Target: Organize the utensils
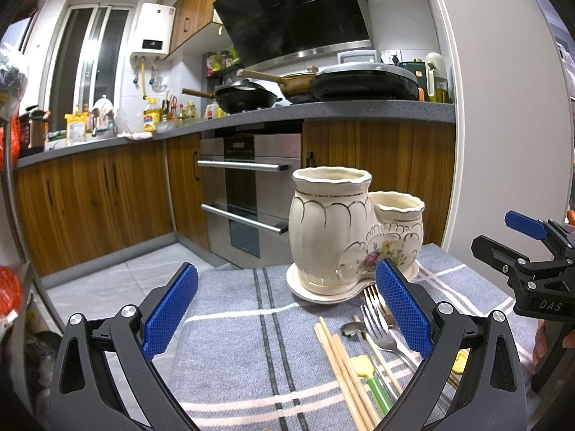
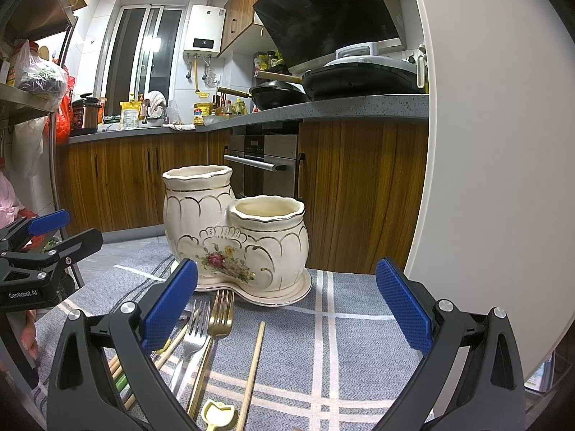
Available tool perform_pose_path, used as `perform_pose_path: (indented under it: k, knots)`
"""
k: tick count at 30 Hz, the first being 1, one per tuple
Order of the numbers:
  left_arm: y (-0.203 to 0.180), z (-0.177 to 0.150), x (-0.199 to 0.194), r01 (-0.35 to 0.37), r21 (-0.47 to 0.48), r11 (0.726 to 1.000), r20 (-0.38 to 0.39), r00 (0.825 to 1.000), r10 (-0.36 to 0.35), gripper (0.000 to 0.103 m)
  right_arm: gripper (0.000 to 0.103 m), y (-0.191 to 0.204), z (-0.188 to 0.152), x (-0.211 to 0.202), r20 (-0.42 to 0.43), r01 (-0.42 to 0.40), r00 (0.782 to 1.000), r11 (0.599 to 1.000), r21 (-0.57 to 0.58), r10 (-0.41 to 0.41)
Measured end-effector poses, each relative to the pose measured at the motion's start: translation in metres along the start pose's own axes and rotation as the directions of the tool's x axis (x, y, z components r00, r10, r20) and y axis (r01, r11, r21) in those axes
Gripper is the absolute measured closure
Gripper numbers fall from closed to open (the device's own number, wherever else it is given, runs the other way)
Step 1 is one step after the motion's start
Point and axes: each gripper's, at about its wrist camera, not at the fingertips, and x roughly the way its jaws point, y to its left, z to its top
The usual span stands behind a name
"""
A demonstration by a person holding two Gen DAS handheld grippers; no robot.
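Two handheld grippers hovered low over a grey cloth (image 2: 359, 352) with white stripes, both pointing toward a kitchen counter in the background. In the left wrist view, the left gripper (image 1: 287, 309) filled the bottom of the frame, its blue-padded fingers (image 1: 172, 309) spread wide apart with nothing between them. The right gripper (image 1: 532, 248) showed at the right edge of that frame, held level at about the same height; its jaws stood apart as well, and part of a hand (image 1: 542, 341) appeared just below it.

A cream ceramic utensil holder (image 1: 337, 237) with gold trim and a flower motif stood upright on its matching saucer, at centre right of the left view and centre left of the right view. It had a tall compartment and a shorter one joined beside it; no utensil stuck out of either.

Utensils lay flat on the cloth just in front of the saucer: a silver fork (image 2: 194, 327), a gold fork (image 2: 221, 314), wooden chopsticks (image 1: 345, 370), a spoon (image 1: 350, 328) and a green-handled piece with a yellow tip (image 1: 366, 370). In the right wrist view, the right gripper (image 2: 287, 309) hung open above them, and one chopstick (image 2: 253, 366) lay alone near the lower centre.
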Motion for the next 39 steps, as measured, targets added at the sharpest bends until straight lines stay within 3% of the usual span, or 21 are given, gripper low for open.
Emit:
perform_pose_path:
  k: [19, 25, 31, 33, 35, 39]
  knots:
    - [-0.002, -0.004, 0.000, 0.010, -0.001, 1.000, -0.002, 1.000, -0.010, 0.005, 0.005, -0.001, 0.000, 0.000, -0.002, 0.000, 1.000, 1.000, 0.005, 0.000]
    - [-0.005, -0.003, 0.004, 0.015, 0.048, 0.999, 0.001, 1.000, -0.015, 0.005, 0.005, -0.009, -0.004, -0.004, -0.001, 0.032, 0.999, 0.998, 0.047, -0.032]
    - [-0.006, 0.000, 0.006, -0.009, 0.103, 0.995, -0.047, 0.999, 0.014, 0.005, 0.005, -0.008, -0.005, 0.000, -0.005, 0.015, 1.000, 0.999, 0.043, -0.015]
    - [-0.001, -0.001, 0.007, -0.032, 0.103, 0.994, -0.058, 0.998, 0.038, 0.005, 0.005, -0.009, -0.004, -0.001, -0.005, 0.042, 0.999, 0.998, 0.046, -0.041]
    - [0.003, -0.001, 0.009, -0.014, 0.097, 0.995, -0.083, 0.996, 0.022, 0.005, 0.005, -0.011, -0.003, -0.003, -0.003, 0.073, 0.997, 0.996, 0.044, -0.073]
    - [0.005, -0.005, 0.013, -0.002, 0.104, 0.995, -0.143, 0.990, 0.017, 0.005, 0.005, -0.011, 0.001, 0.000, -0.061, 0.038, 0.997, 0.999, -0.003, -0.038]
